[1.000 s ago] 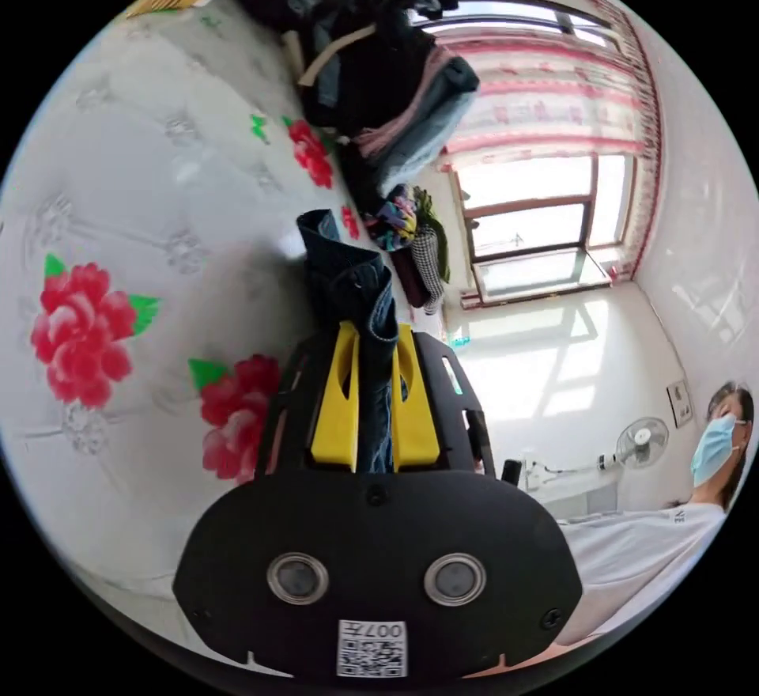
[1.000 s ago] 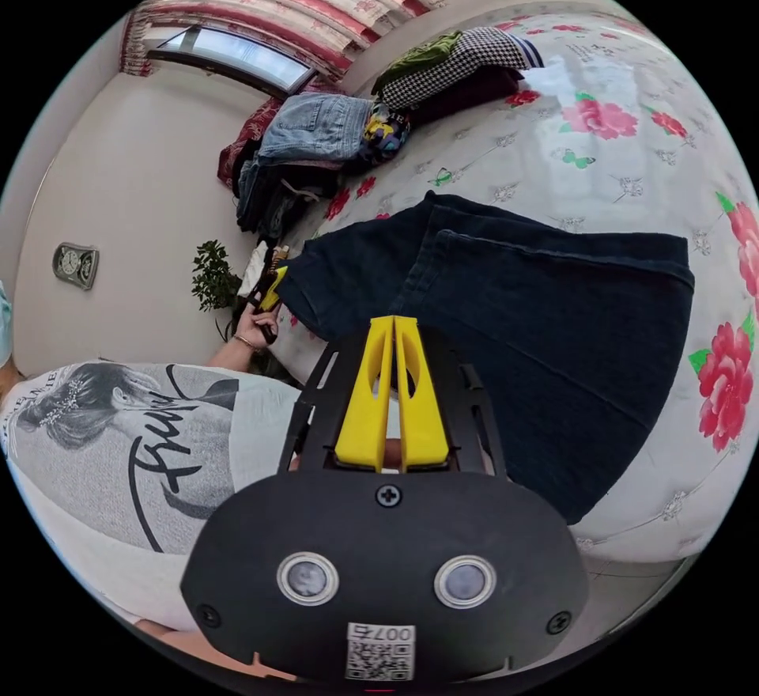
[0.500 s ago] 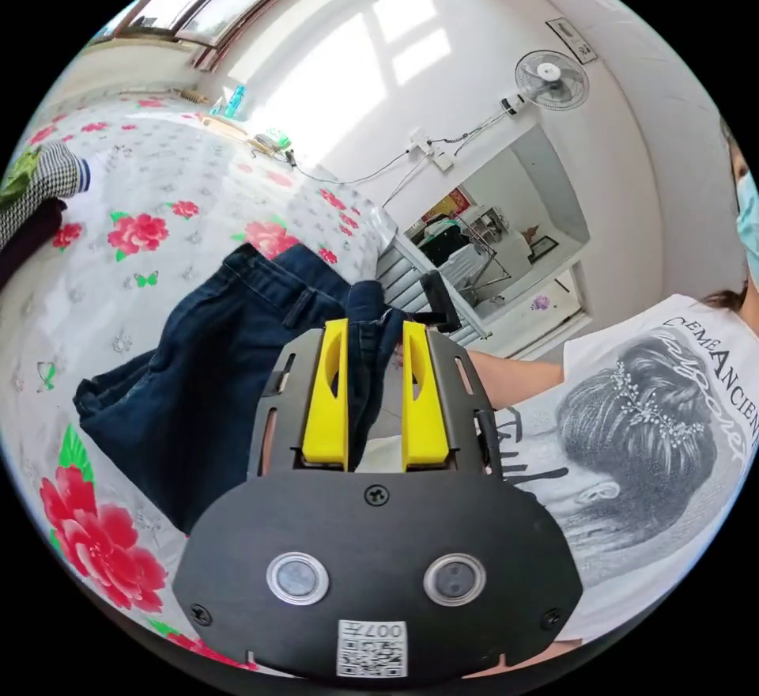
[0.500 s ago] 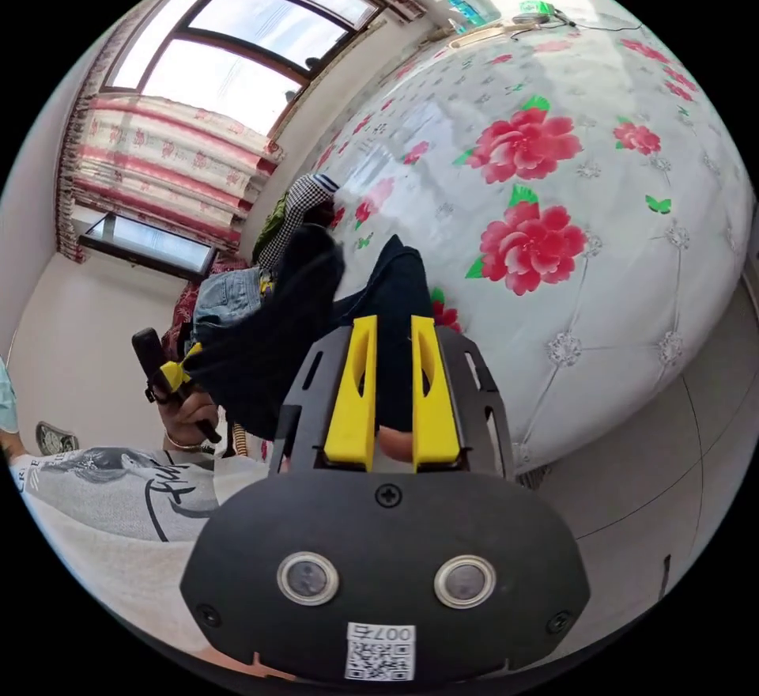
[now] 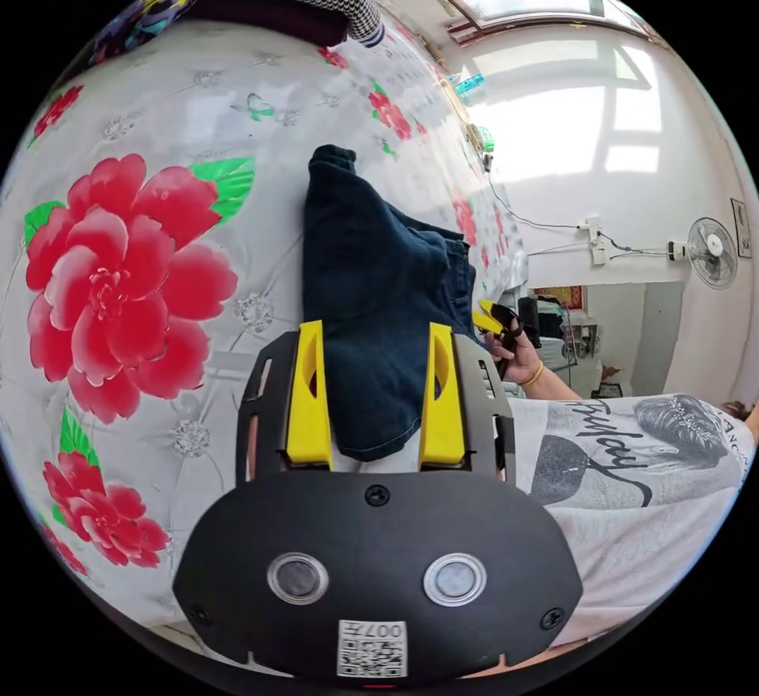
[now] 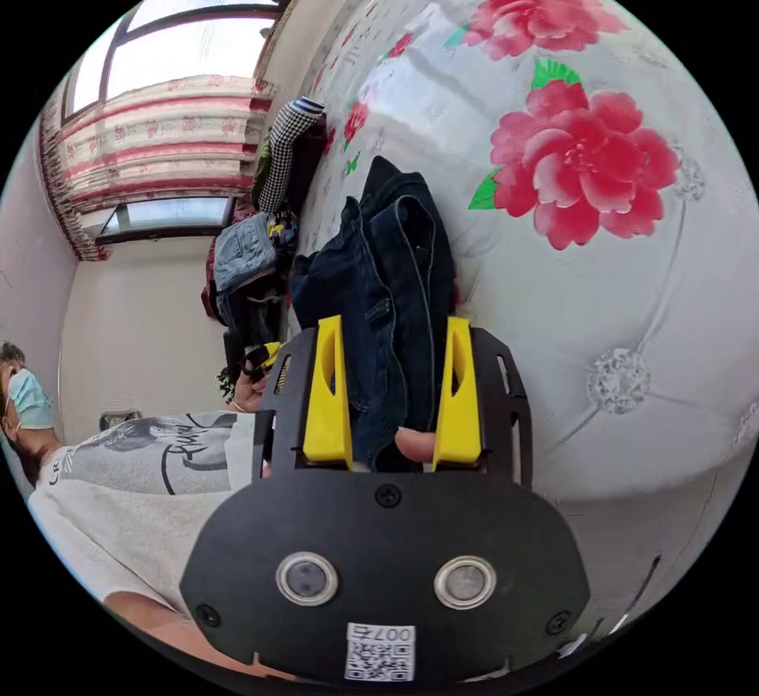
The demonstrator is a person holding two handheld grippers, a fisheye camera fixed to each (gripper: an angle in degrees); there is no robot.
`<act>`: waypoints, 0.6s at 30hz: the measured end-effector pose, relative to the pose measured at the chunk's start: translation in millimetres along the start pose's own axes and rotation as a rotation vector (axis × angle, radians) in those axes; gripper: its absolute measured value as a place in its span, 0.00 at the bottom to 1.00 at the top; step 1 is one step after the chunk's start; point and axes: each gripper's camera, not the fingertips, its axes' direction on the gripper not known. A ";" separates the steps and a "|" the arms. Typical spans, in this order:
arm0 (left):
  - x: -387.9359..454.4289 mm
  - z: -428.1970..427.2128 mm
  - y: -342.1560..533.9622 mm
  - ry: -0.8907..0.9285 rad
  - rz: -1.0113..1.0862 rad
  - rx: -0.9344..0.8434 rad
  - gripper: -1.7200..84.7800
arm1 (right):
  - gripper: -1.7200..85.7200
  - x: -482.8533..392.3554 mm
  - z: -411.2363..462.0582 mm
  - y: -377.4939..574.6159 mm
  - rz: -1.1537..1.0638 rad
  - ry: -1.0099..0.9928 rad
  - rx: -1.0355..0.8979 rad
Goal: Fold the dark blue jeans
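Your two yellow-jawed grippers sit at a folded pair of dark blue jeans [image 5: 371, 285] lying on a white padded surface [image 5: 198, 79] printed with red flowers. In the left gripper view, the left gripper [image 5: 375, 391] stands wide open, the denim's near edge between its jaws but touching neither; beyond it, your right hand [image 5: 518, 352] holds the other gripper at the jeans' far side. In the right gripper view, the right gripper [image 6: 393, 391] is also spread wide, bunched denim [image 6: 395, 269] filling the gap; whether the jaws press it I cannot tell. That view adds a pile of clothes [image 6: 257, 253] under a striped curtain [image 6: 158, 142]; the left adds one wall fan [image 5: 711, 251]. Your shirt's script lettering [image 5: 605, 443] is not legible.
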 end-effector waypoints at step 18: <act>-31.2 -22.5 -51.6 -0.011 -0.062 0.122 0.15 | 0.10 -78.5 60.6 -121.4 -0.116 0.337 -0.225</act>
